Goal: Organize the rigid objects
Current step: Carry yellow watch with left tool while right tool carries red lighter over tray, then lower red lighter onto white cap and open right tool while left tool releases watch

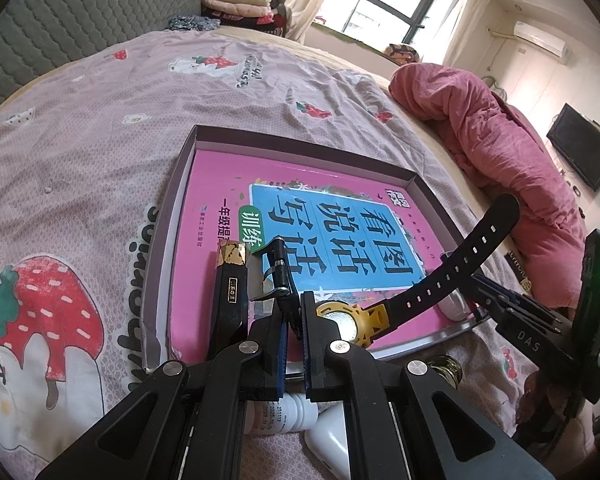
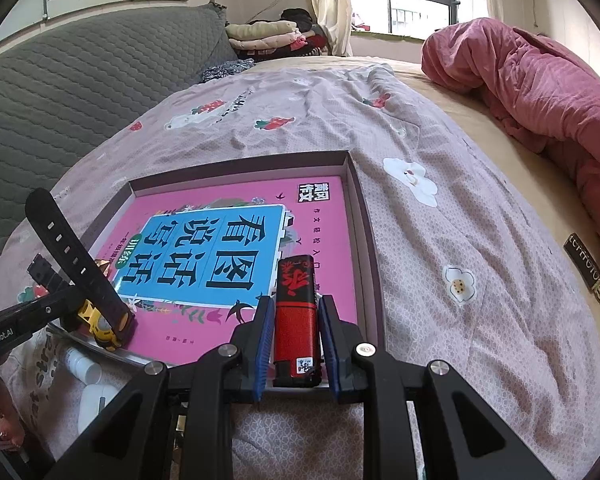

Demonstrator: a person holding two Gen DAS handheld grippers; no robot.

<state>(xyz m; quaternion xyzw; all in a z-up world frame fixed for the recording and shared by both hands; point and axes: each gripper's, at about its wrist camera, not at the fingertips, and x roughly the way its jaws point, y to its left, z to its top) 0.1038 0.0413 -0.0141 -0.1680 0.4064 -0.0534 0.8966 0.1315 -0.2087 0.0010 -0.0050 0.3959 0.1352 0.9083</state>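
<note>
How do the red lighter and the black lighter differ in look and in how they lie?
The red lighter is red with a black cap and sits between the open right hand-held gripper fingers. The black lighter is black with a gold cap, beside the left hand-held gripper. Both lie flat on the pink book.

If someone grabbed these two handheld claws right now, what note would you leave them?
Left claw: shut on the strap of the watch, over the near edge of the box.
Right claw: straddles the red lighter; can't tell if it grips.
Done: book and black-and-gold piece lie in the box.
Left: place watch and lighter; white bottle and white case lie outside on the sheet.
</note>
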